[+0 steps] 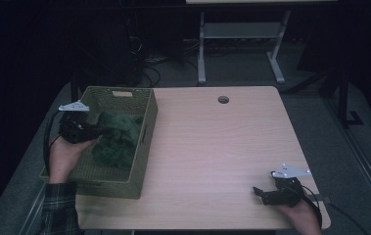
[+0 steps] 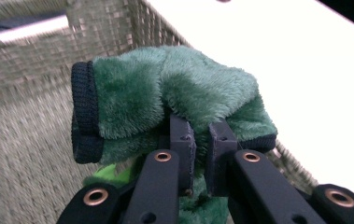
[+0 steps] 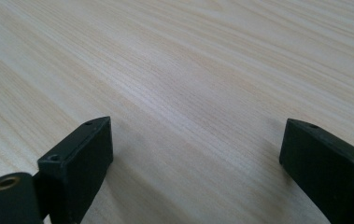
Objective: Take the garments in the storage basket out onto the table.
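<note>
Your left gripper (image 2: 201, 154) pinches the green fleece (image 2: 174, 93) over the basket (image 1: 139, 183) at the left; your right gripper (image 3: 195, 158) gapes wide over the table (image 3: 188, 70)

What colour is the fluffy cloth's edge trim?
Dark navy, nearly black, on the green fleece cloth; clearest in the left gripper view.
</note>
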Motion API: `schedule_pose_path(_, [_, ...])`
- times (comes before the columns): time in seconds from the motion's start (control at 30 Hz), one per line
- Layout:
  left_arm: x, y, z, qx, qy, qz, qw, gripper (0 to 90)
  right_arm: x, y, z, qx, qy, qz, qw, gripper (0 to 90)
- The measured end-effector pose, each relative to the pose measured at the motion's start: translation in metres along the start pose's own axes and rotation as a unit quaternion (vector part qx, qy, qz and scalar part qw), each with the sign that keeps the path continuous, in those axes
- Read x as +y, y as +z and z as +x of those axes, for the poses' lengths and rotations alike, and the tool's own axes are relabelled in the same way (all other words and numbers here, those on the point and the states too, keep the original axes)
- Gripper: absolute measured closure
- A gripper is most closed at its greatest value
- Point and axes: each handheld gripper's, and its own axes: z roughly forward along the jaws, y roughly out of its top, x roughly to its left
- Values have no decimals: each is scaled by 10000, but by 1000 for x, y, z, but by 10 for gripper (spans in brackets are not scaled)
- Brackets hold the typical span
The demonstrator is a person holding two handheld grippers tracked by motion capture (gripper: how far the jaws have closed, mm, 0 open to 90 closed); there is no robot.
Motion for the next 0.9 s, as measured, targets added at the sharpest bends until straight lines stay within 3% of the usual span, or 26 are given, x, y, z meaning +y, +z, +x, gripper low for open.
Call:
schedule_pose_path(0.63, [62, -41, -23, 9, 423, -608, 9973, 840, 0, 0, 0, 0, 2, -1, 10000, 93])
schedule_pose_path(0.9, [88, -49, -46, -78, 687, -786, 9945, 840, 0, 0, 0, 0, 3, 0, 10000, 93])
